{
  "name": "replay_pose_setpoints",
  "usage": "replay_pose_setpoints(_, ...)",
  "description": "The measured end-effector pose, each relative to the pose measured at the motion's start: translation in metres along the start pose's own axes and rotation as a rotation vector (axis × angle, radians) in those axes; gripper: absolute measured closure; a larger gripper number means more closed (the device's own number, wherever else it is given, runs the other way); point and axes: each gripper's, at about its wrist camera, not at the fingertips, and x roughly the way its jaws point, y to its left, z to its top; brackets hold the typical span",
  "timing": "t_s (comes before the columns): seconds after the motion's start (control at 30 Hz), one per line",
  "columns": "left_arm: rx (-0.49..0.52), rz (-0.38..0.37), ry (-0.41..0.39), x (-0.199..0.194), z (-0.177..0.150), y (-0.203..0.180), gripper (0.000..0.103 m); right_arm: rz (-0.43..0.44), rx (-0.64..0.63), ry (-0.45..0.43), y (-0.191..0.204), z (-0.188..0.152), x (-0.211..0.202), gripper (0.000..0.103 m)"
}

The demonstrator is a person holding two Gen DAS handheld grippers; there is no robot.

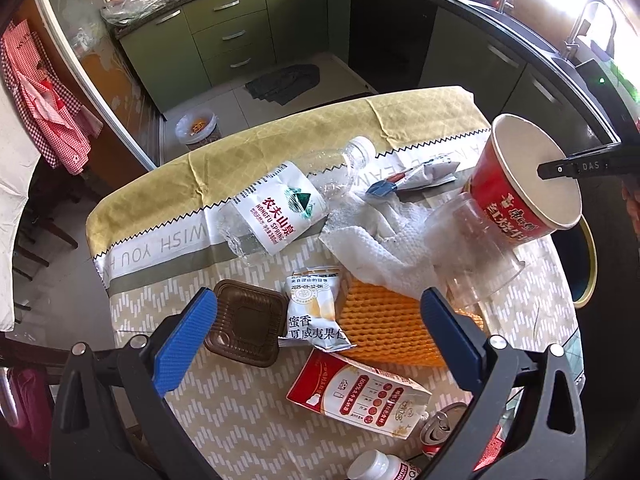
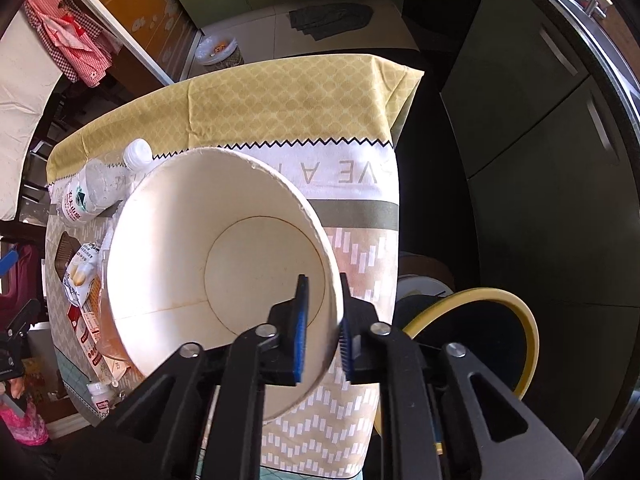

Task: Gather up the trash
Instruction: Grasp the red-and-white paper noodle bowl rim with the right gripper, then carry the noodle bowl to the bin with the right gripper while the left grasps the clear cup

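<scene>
The table [image 1: 256, 408], draped in a yellow and beige patterned cloth, filled both views and carried a scatter of litter. Largest among it was the red paper noodle bowl with a white inside [image 2: 208, 264], tilted, its mouth facing the right wrist camera; from the left wrist view it sat at about two o'clock [image 1: 516, 200], leaning over a clear plastic cup [image 1: 472, 256] lying on its side. The right gripper [image 2: 323, 320] was clenched on the bowl's rim, one blue pad inside the wall and the other outside it. Beyond the table's edge at four o'clock in the right view stood a black bin with a yellow rim [image 2: 516, 316].

Next in size, a crumpled white paper towel [image 1: 384, 240] lay at the centre of the left view, with a crushed clear water bottle bearing a white label [image 1: 280, 208] at eleven o'clock from it. An orange foam mesh sleeve [image 1: 384, 320] lay at six o'clock from the towel, and a red and white drink carton [image 1: 356, 392] lay below that. A white snack wrapper [image 1: 312, 312] lay touching a brown square plastic tray [image 1: 244, 324] on the wrapper's nine o'clock side.

The left gripper [image 1: 316, 328] hung above these with its blue fingers [image 1: 184, 340] spread wide, grasping nothing.
</scene>
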Motion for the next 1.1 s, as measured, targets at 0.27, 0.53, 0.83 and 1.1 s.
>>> replay_pose_setpoints(0.27, 0.044, -0.028, 0.027, -0.002, -0.002, -0.024, 0.006, 0.028, 0.01, -0.028, -0.006, -0.002, -0.005, 0.098)
replay_pose_setpoints(0.53, 0.234, -0.046, -0.018, -0.005, -0.016, -0.077, 0.006, 0.081, 0.058, -0.091, -0.032, -0.016, -0.042, 0.098)
replay_pose_setpoints(0.83, 0.311, -0.029, -0.029, 0.017, -0.02, -0.109, 0.006, 0.065, 0.14, -0.11, -0.093, -0.058, -0.063, 0.098)
replay_pose_setpoints(1.1, 0.336, -0.018, -0.031, 0.034, -0.013, -0.133, 0.025, 0.057, 0.229, -0.114, -0.145, -0.092, -0.057, 0.098)
